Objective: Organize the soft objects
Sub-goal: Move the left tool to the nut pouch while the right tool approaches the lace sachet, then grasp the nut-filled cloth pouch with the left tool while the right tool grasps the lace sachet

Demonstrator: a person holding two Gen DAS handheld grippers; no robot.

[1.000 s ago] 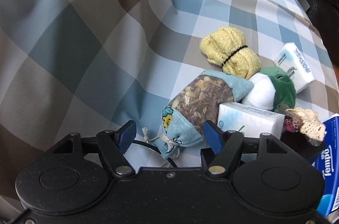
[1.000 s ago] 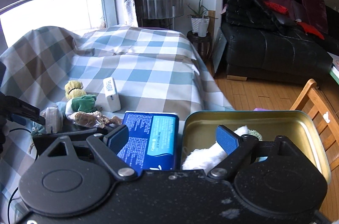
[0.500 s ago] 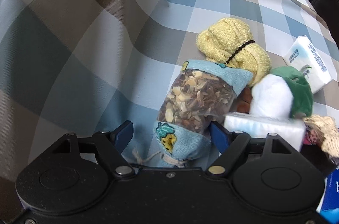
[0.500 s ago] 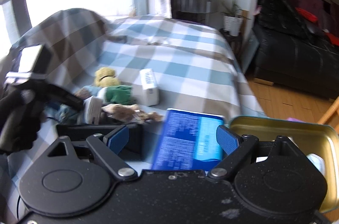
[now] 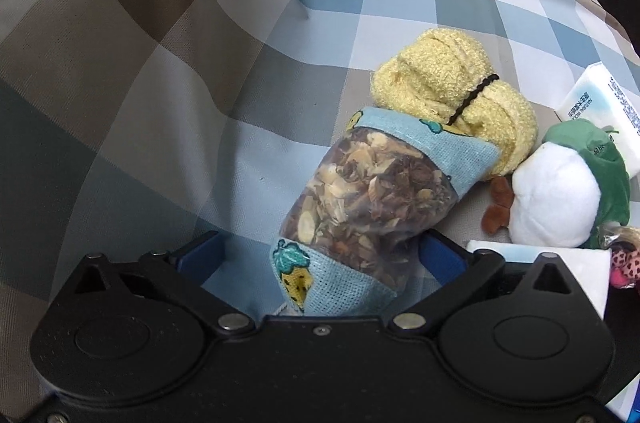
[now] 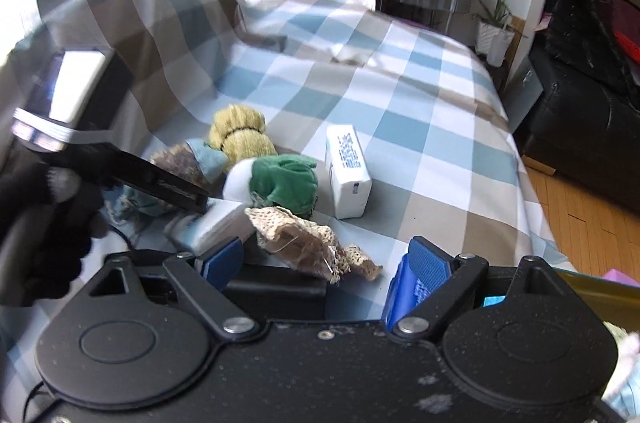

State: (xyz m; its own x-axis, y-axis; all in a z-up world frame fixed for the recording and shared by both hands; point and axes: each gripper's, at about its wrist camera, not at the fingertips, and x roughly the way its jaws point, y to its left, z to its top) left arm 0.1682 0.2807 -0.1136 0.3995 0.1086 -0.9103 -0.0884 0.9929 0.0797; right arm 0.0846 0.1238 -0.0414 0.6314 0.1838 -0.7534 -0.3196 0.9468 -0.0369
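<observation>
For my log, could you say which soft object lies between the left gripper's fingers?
The blue sachet of dried herbs; the left gripper straddles it, open.

I count one light-blue woven sachet of dried petals (image 5: 372,207), one yellow terry towel roll bound with a black band (image 5: 448,87), one white-and-green plush toy (image 5: 560,199), one beige lace pouch (image 6: 304,239), and two white tissue packs (image 6: 348,171) (image 6: 218,225).

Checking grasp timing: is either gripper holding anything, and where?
Nothing is held. The open left gripper straddles the sachet near its tied end; the right gripper is open, empty.
</observation>
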